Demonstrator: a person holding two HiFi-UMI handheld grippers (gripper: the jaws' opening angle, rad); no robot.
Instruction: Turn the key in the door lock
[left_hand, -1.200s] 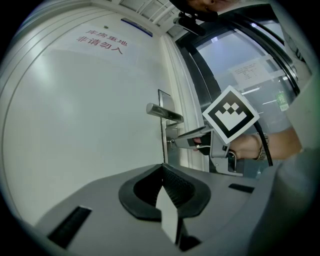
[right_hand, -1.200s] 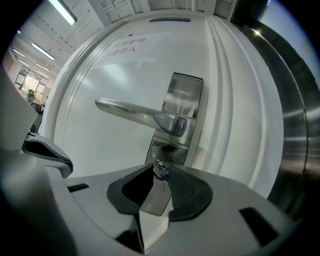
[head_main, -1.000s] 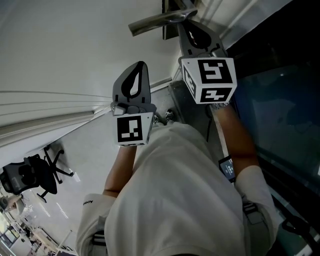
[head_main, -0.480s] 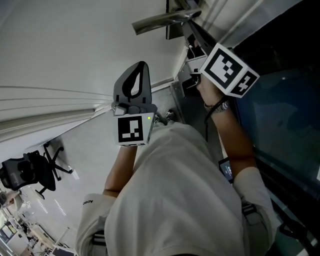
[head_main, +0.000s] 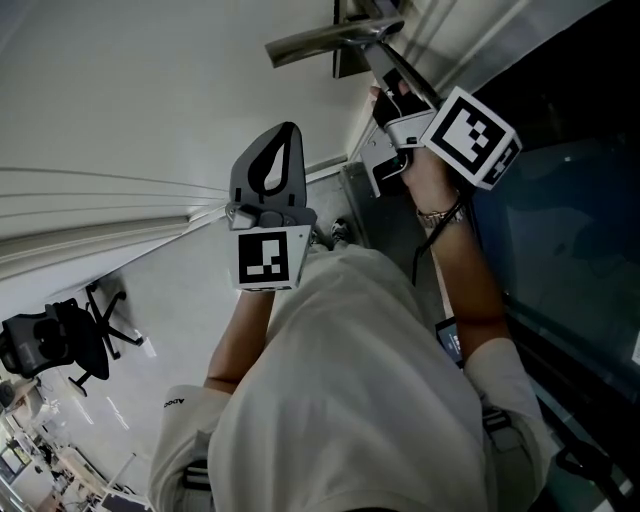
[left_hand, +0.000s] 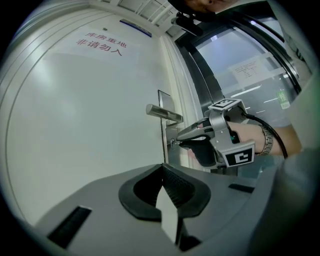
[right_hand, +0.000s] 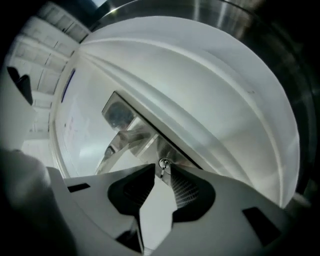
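Observation:
The small key (right_hand: 163, 164) sits in the lock cylinder of the steel plate (left_hand: 163, 131), just under the lever handle (head_main: 320, 42) of the white door (left_hand: 85, 125). My right gripper (right_hand: 162, 169) points level at the lock and is rolled over to one side. Its jaws are opening, and the key stands in the narrow gap between the tips with neither pad pressing on it. From the left gripper view the right gripper (left_hand: 176, 141) shows at the lock. My left gripper (head_main: 285, 132) hangs back from the door, shut on nothing.
Red characters (left_hand: 99, 43) are printed high on the door. A dark metal frame and a glass panel (left_hand: 240, 65) run along the right of the door. An office chair (head_main: 60, 350) stands on the floor at the left. The person's shirt (head_main: 350, 400) fills the lower head view.
My right gripper has rolled at the lock, so its marker cube now tilts to the right. The left gripper has kept still.

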